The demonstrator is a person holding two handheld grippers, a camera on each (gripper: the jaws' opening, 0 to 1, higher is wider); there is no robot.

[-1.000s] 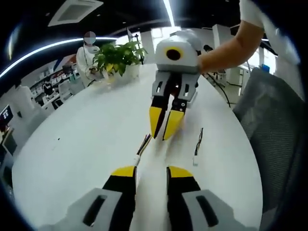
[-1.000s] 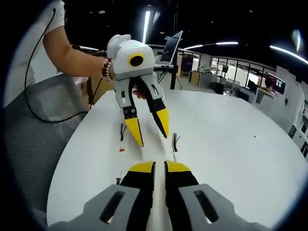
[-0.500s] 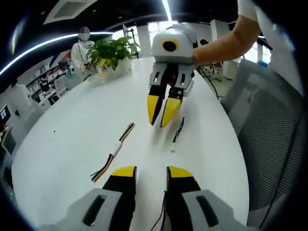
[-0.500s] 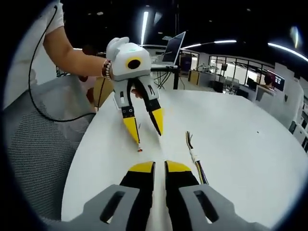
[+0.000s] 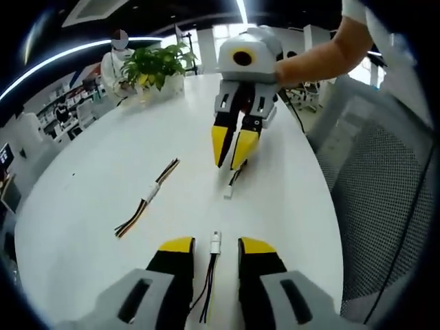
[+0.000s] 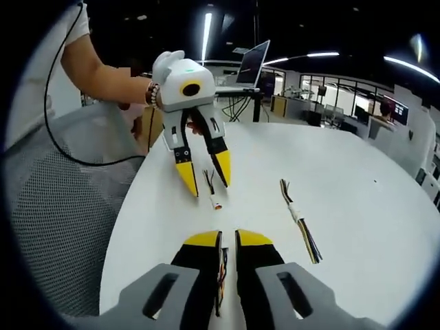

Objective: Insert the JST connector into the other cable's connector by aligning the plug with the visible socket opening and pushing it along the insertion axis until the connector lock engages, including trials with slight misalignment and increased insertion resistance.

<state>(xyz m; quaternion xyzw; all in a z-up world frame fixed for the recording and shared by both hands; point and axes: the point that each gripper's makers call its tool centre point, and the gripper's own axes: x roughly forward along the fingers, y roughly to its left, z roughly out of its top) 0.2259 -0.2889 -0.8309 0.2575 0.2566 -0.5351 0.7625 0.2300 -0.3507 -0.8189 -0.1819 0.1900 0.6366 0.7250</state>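
Two short cables with white JST connectors lie on the white table (image 5: 96,158). One connector (image 5: 215,240) rests between the tips of my open left gripper (image 5: 216,246), with its dark wires trailing back toward me. In the right gripper view the same connector (image 6: 215,202) lies just beyond the left gripper (image 6: 205,175). The other connector (image 5: 227,192) lies just under the tips of my right gripper (image 5: 229,161). Its wires (image 6: 222,267) show through the narrow gap of the right gripper (image 6: 228,238), which is shut and holds nothing.
A third bundle of multi-coloured wires (image 5: 146,199) (image 6: 300,220) lies loose to the side. Grey mesh chairs (image 5: 385,199) (image 6: 62,220) stand against the table's edge. A potted plant (image 5: 155,65) and a laptop (image 6: 252,65) are at the far ends, with a person (image 5: 115,65) beyond.
Both views have shifted along the table. The two connector cables have come into view in front of the jaws and the coloured bundle sits further off. Jaw openings look unchanged.
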